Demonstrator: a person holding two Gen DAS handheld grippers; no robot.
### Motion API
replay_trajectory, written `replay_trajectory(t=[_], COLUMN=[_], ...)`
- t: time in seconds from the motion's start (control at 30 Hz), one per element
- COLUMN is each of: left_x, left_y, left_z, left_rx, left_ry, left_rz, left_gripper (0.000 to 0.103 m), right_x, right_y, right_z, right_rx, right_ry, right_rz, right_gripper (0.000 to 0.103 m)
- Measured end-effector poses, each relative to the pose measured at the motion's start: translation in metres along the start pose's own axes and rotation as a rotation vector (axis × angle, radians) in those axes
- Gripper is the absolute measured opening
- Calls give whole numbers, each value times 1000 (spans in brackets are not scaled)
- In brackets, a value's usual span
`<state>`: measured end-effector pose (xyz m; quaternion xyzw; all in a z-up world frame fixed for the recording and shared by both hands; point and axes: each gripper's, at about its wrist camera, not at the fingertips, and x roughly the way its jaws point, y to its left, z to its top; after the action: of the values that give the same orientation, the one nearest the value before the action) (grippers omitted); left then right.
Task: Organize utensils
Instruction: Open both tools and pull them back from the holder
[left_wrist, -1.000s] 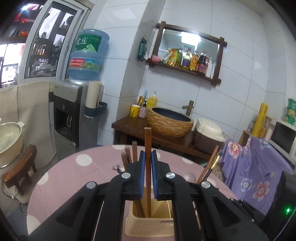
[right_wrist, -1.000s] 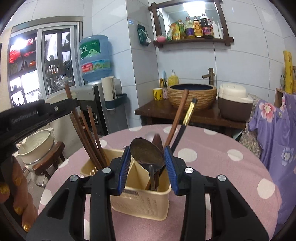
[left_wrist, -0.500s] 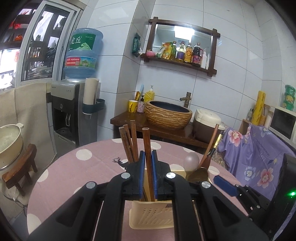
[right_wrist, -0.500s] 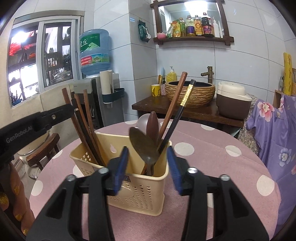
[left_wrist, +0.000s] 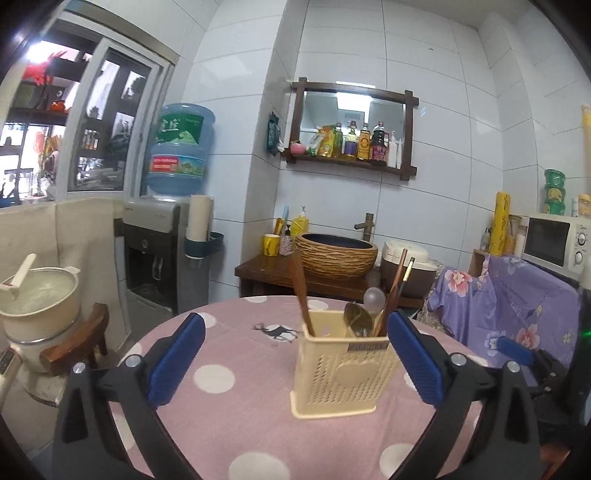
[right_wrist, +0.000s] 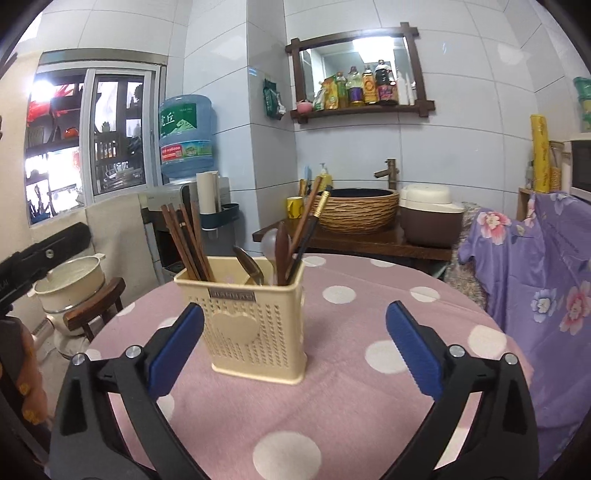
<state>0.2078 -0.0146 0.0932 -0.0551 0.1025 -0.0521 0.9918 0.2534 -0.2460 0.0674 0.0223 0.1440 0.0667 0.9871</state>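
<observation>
Both jaws opening, empty — utensil caddy (right_wrist: 255, 325) hides spoon handles, prob. three.

Left gripper (left_wrist: 293, 354), right gripper (right_wrist: 295, 345) — jaws opening, nothing btwn.

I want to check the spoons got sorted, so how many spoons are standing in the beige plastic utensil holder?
3 in its right compartment: a metal spoon on the left, a translucent plastic spoon behind, and a dark wooden spoon beside two chopsticks. Others could be hidden inside.
</observation>
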Motion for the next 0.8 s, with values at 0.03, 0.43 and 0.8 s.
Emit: replay_trajectory(t=[0.03,0.43,0.8], left_x=[-7,-76,-149], left_y=[2,23,3], left_z=[-6,-68,-118], left_rx=[0,-33,13], left_ry=[4,14,18], left_rz=[4,141,156], left_gripper=[98,98,98], right_x=[-7,-92,-165], right_y=[-1,15,41], right_z=[-6,-86,-139], right_rx=[-3,-48,-22], right_ry=[-5,16,5], right_rz=[-23,-61,-79], right_gripper=[97,97,97])
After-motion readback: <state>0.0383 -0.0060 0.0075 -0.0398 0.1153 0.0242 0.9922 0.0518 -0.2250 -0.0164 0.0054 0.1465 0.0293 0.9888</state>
